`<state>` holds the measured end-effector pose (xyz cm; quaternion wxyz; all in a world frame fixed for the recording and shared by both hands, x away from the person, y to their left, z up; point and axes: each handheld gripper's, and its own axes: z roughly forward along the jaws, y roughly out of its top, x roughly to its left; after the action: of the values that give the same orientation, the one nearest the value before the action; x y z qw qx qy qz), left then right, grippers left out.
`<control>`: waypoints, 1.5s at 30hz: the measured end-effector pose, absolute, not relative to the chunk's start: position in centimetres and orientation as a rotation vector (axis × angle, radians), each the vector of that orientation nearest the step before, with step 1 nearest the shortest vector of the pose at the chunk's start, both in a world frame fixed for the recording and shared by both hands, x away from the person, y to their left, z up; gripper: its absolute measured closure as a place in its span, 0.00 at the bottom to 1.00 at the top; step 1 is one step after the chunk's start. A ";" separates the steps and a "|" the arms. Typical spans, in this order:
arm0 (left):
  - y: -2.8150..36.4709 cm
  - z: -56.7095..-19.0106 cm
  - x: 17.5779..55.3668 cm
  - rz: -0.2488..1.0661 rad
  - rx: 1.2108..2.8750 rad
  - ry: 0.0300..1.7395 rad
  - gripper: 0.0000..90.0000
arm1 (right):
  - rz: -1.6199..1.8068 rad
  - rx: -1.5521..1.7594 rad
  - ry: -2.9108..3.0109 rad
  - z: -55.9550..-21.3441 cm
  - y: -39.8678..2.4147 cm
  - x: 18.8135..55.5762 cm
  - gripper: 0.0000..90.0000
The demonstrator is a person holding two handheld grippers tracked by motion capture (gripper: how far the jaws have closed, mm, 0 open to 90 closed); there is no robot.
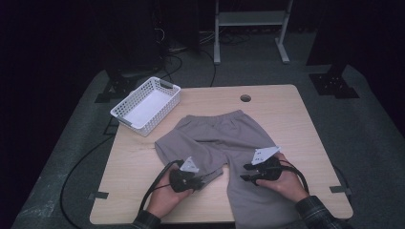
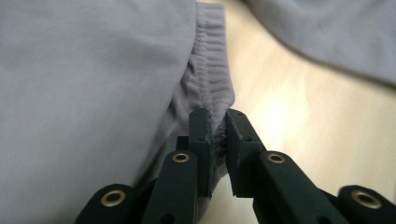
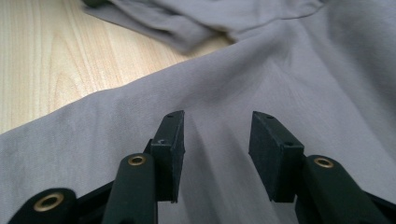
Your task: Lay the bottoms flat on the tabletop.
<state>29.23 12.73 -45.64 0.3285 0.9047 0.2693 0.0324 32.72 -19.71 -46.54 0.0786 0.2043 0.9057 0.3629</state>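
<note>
Trousers [image 1: 215,138], grey, lie spread flat across the middle of the table [image 1: 296,124], waistband toward the far edge, one leg running off the near edge; a white basket [image 1: 145,105] sits at the far left corner. The left gripper [image 1: 216,175] meets a leg hem, and the right gripper [image 1: 244,172] rests on the other leg. In the left gripper view, the left gripper [image 2: 218,122] pinches the stitched hem. In the right gripper view, the right gripper [image 3: 215,133] hangs open over smooth cloth.
</note>
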 end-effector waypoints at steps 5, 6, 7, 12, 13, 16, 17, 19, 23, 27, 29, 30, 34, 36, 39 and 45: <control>15.7 -44.5 28.5 0.075 2.326 0.717 0.92 | 1.083 0.619 2.705 -46.6 -19.9 32.8 0.61; 16.3 -44.5 28.4 0.071 2.314 0.728 0.92 | 1.078 0.615 2.705 -46.6 -20.0 32.9 0.61; 16.8 -44.4 28.3 0.069 2.298 0.739 0.92 | 1.074 0.618 2.705 -46.6 -20.0 32.8 0.61; 19.3 -43.9 27.9 0.094 2.230 0.790 0.92 | 1.023 0.624 2.703 -46.9 -20.0 33.1 0.62; 19.7 -43.9 27.8 0.099 2.229 0.796 0.92 | 1.029 0.629 2.700 -46.9 -19.9 33.1 0.62; 20.9 -43.7 27.6 0.113 2.210 0.828 0.93 | 1.028 0.636 2.707 -47.1 -19.8 33.2 0.62; 21.4 -43.6 27.5 0.127 2.196 0.839 0.93 | 1.023 0.640 2.707 -47.0 -19.9 33.3 0.61; 22.6 -43.4 27.2 0.136 2.168 0.867 0.93 | 1.027 0.646 2.705 -47.1 -20.1 33.4 0.61; 25.0 -43.5 26.7 0.163 2.134 0.936 0.93 | 1.034 0.668 2.702 -47.1 -20.3 33.5 0.60; 27.5 -43.8 26.3 0.199 2.104 1.017 0.93 | 1.032 0.682 2.698 -47.1 -20.5 33.6 0.60; 28.4 -43.9 26.2 0.204 2.087 1.048 0.93 | 1.032 0.679 2.699 -47.1 -20.6 33.7 0.60; 28.8 -44.0 26.2 0.210 2.086 1.059 0.93 | 1.033 0.685 2.697 -47.1 -20.6 33.7 0.60; 30.6 -44.0 25.9 0.234 2.080 1.115 0.92 | 1.029 0.685 2.695 -47.1 -20.6 33.7 0.60; 31.7 -44.2 25.7 0.236 2.069 1.136 0.91 | 1.032 0.687 2.695 -47.1 -20.6 33.7 0.60; 32.5 -44.2 25.4 0.236 2.033 1.138 0.86 | 1.032 0.687 2.694 -47.1 -20.6 33.7 0.60; 31.4 -42.8 25.8 0.308 2.005 1.094 0.62 | 1.030 0.684 2.694 -47.1 -20.6 33.7 0.60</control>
<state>25.75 31.43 -42.79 0.4063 0.7950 0.4336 0.1219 33.70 -20.61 -47.12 0.0884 0.2298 0.9053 0.3462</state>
